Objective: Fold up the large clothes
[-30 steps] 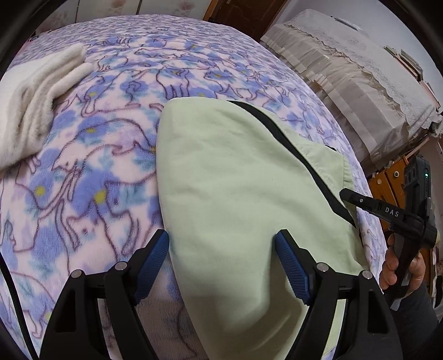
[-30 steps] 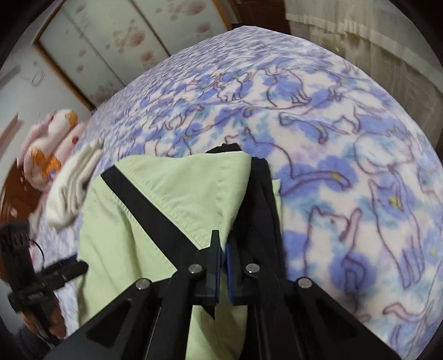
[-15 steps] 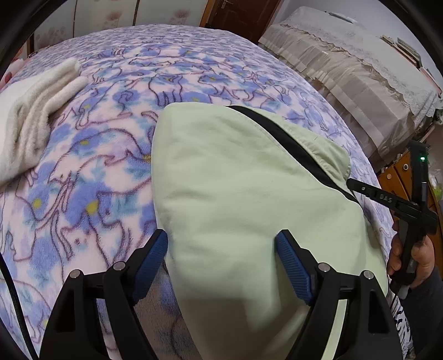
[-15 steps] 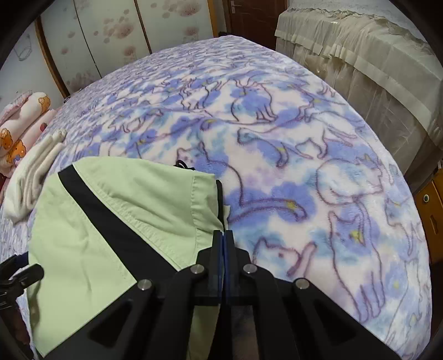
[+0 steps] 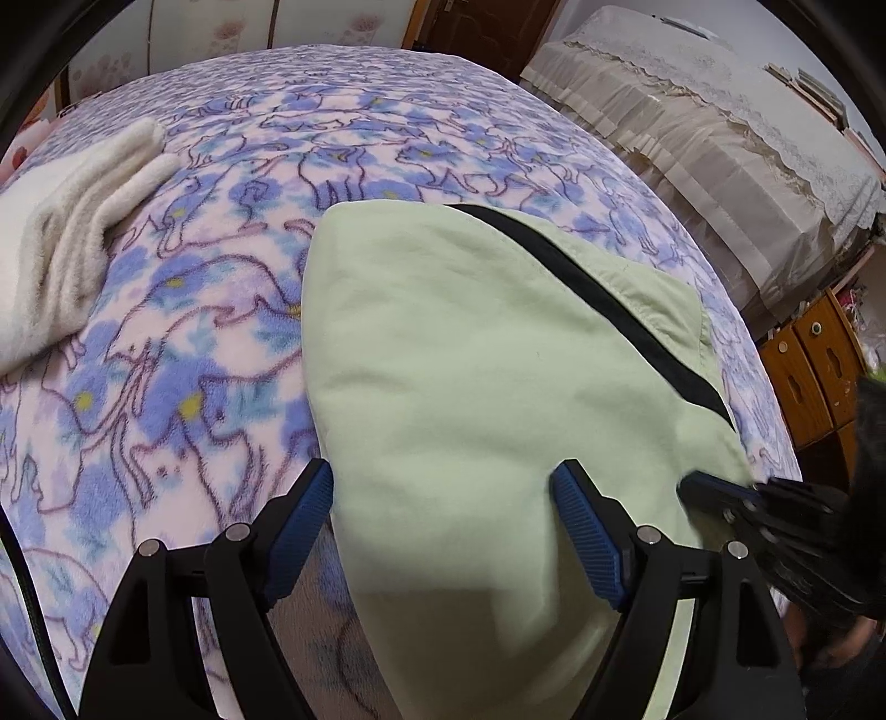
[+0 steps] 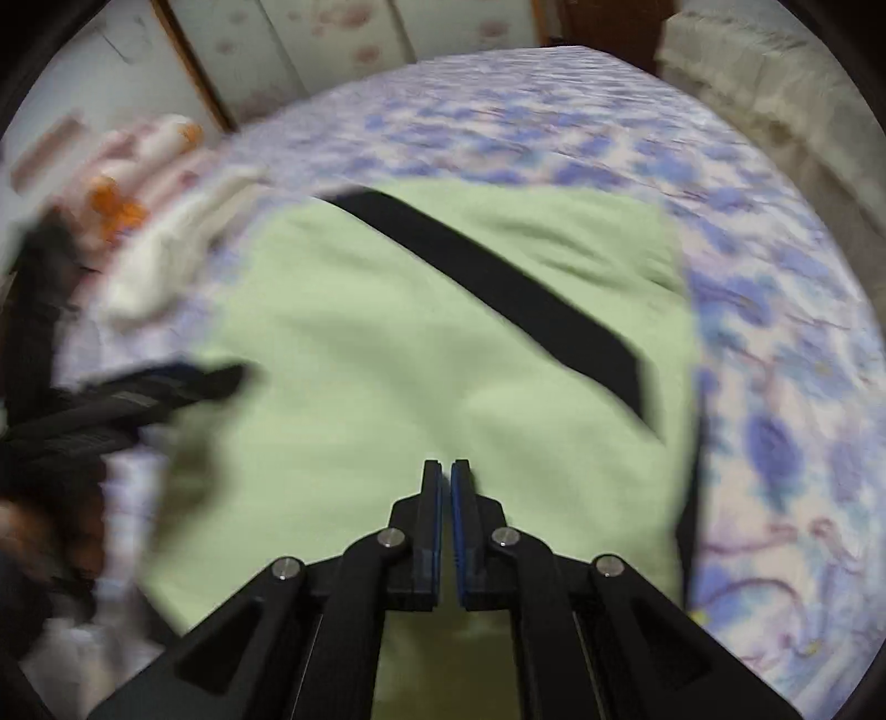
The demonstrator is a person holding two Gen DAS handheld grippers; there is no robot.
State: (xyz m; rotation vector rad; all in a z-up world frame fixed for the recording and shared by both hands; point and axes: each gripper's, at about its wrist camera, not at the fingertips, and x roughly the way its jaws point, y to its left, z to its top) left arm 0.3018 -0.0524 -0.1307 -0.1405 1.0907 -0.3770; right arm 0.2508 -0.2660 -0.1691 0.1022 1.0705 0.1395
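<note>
A bed (image 5: 232, 310) fills most of both views, covered by a fleece blanket (image 5: 387, 133) in pink and white with blue and purple cats. A folded white blanket (image 5: 66, 232) lies near the bed's left edge. Beyond the bed's far end stand pale wardrobe doors (image 5: 221, 27) with faint pink flower prints and wooden trim, and beside them a dark brown wooden door (image 5: 476, 27). To the right, a long piece of furniture is draped in a beige cover (image 5: 720, 144) with lace edging. Below it stands an orange-brown wooden cabinet (image 5: 814, 365) with round knobs. A stack of pink and orange bedding (image 6: 138, 160) shows blurred at the left.
</note>
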